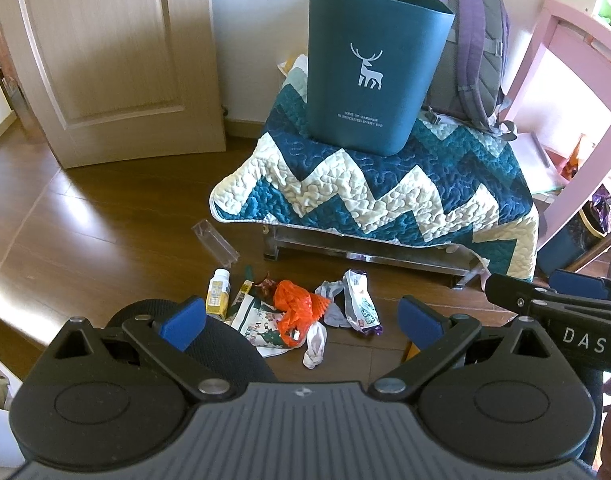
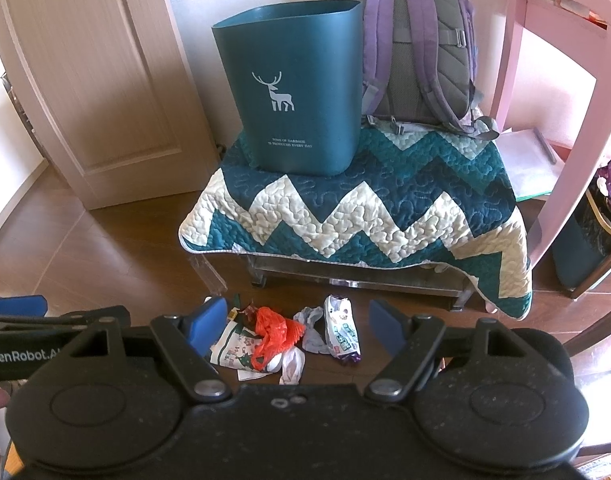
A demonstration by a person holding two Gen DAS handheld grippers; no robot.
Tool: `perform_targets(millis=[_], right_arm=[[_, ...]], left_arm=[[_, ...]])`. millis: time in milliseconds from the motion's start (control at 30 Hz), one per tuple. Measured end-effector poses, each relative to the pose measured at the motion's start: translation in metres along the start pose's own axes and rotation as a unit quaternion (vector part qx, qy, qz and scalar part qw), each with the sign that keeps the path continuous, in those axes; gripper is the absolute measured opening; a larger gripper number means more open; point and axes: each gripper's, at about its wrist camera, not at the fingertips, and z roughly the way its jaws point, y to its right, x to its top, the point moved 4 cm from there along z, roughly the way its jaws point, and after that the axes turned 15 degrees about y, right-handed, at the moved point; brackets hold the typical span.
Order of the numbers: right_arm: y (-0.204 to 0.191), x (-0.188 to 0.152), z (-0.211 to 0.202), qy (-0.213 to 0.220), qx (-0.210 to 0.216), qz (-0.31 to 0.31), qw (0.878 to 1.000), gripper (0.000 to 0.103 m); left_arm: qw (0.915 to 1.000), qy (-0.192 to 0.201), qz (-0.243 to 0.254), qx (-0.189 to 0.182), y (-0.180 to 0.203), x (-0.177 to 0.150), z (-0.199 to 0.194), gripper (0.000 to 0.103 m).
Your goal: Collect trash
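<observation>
Trash lies in a heap on the wood floor: an orange net bag (image 1: 295,310) (image 2: 271,332), a small yellow bottle (image 1: 218,295), a printed paper wrapper (image 1: 261,326) (image 2: 235,350), a crumpled white tissue (image 1: 315,346) (image 2: 292,366) and a green-white snack packet (image 1: 359,300) (image 2: 342,330). A teal bin with a white deer (image 1: 369,72) (image 2: 295,92) stands upright on a quilt-covered stool. My left gripper (image 1: 301,322) hovers open above the heap, holding nothing. My right gripper (image 2: 295,326) is open too, side by side with the left.
The zigzag quilt (image 1: 385,184) (image 2: 353,204) hangs over the stool's front. A purple backpack (image 1: 465,40) (image 2: 417,44) leans behind the bin. A clear plastic box (image 1: 215,242) lies on the floor. A door (image 1: 105,60) stands at left, a pink frame (image 2: 565,100) at right.
</observation>
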Motion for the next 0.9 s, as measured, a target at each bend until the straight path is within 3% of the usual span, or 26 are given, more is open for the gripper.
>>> perform_targets(millis=[333,567,733,900], right_arm=[[-0.004,-0.002,-0.008,0.003,-0.004,-0.002,1.000,0.078],[-0.002,-0.002,-0.005,-0.003,-0.012,-0.013,1.000,0.078],[0.001,0.001,0.015,-0.008,-0.005,-0.030,1.000,0.078],[0.006,0.004,0.059,-0.020,0.034,-0.020,0.999,0.078]], left_arm=[[0.9999,0.000,-0.004,-0.012,-0.007,-0.004,-0.006,0.103],[0.9991,0.003,-0.041,-0.013,-0.017,-0.001,0.003,0.103],[0.9987,-0.001,-0.051,-0.007,-0.021,0.003,0.025,0.103],[0.9989,0.009,-0.044,0.011,-0.040,0.017,0.058,0.103]])
